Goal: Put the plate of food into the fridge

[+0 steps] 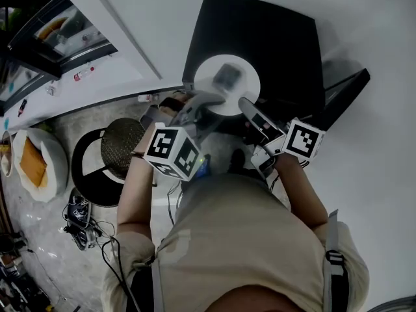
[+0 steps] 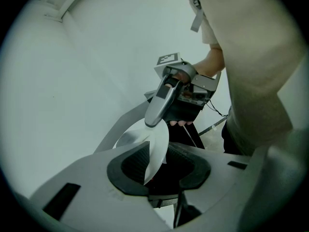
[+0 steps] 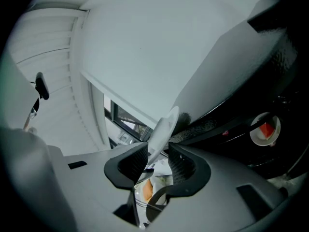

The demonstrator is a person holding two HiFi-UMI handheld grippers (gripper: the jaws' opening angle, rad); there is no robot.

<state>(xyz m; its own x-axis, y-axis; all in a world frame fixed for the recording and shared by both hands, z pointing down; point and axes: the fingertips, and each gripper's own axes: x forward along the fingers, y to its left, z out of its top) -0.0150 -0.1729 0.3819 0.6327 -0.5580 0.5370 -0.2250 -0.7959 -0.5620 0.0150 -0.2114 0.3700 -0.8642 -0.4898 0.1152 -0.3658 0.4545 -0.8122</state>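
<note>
Jaws first: the left gripper (image 2: pixel 159 161) is pinching the near rim of the white plate (image 2: pixel 157 144). The right gripper (image 3: pixel 159 161) has its pads spread, with another bit of the rim just sitting between them, not really squeezed as far as I can see. From the head view, the plate (image 1: pixel 242 90) is up in the air over a black surface (image 1: pixel 279 44). There's blurry grey food (image 1: pixel 227 77) on it.

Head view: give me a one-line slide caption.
Left gripper clamps the white plate; right gripper stands open around its rim.
</note>
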